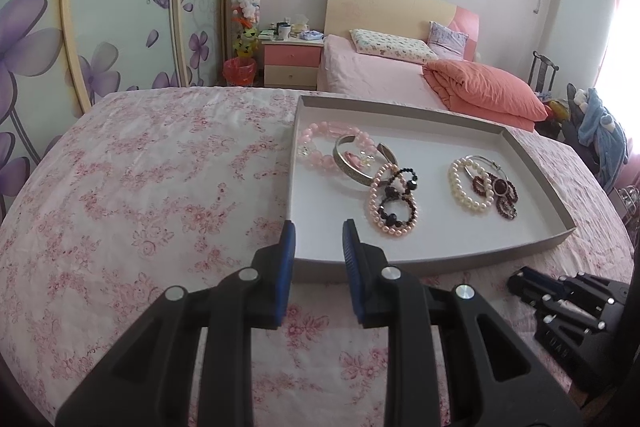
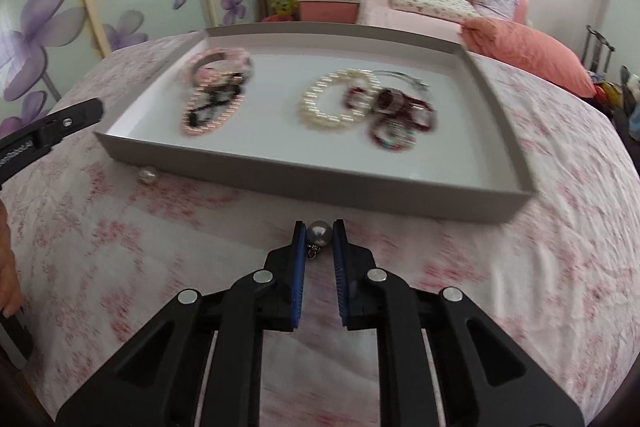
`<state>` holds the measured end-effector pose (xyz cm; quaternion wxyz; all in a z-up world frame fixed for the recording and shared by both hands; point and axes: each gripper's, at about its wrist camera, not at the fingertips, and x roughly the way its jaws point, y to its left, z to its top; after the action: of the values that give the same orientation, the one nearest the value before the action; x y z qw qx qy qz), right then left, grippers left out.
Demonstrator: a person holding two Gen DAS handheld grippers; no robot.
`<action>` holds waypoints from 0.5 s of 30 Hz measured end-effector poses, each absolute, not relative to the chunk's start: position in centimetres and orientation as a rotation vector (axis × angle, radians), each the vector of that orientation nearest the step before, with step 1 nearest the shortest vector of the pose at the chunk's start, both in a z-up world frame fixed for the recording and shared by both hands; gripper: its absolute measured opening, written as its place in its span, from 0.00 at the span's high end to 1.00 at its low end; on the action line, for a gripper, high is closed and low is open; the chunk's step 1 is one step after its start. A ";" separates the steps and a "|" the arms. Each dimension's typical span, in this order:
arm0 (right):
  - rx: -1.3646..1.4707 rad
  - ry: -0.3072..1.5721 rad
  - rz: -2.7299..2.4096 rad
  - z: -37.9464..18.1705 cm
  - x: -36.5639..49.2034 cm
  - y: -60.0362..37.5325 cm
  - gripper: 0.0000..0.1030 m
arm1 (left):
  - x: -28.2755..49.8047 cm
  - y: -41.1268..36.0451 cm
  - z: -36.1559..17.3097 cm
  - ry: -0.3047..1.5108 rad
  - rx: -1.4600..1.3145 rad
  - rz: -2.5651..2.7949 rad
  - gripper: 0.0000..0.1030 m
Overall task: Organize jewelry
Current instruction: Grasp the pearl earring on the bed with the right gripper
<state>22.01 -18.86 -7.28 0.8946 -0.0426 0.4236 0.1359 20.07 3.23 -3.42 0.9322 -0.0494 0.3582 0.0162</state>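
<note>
A grey shallow tray (image 1: 532, 167) (image 2: 280, 167) lies on the floral bedspread and holds several bracelets: a pink bead bracelet (image 1: 320, 135), a silver bangle (image 1: 352, 163), a pink pearl bracelet (image 1: 394, 203) and a white pearl bracelet (image 1: 466, 187) (image 2: 332, 103). My right gripper (image 2: 319, 233) is shut on a grey pearl earring (image 2: 319, 231), just in front of the tray's near wall. A second pearl (image 2: 146, 175) lies on the bedspread by the tray's near left corner. My left gripper (image 1: 319, 227) is open and empty at the tray's near left corner.
The pink floral bedspread (image 1: 140, 187) extends left of the tray. The right gripper's body (image 1: 576, 311) shows at the lower right of the left wrist view. Beyond are a bed with an orange quilt (image 1: 484, 91), a nightstand (image 1: 292, 61) and a flowered wardrobe (image 1: 40, 39).
</note>
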 end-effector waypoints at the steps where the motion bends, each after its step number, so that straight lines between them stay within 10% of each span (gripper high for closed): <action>1: -0.082 0.879 0.263 -7.3 22.0 -19.6 0.86 | 20.0 3.1 -3.4 0.735 -0.099 0.028 0.75; 15: -0.032 0.883 0.157 -7.6 22.1 -23.5 0.86 | 18.8 -1.5 -5.6 0.849 0.016 -0.091 0.56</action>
<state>22.15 -23.49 -7.56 0.9011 -0.0153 0.4266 0.0761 18.85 -1.51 -5.63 0.9103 0.0077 0.4115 -0.0443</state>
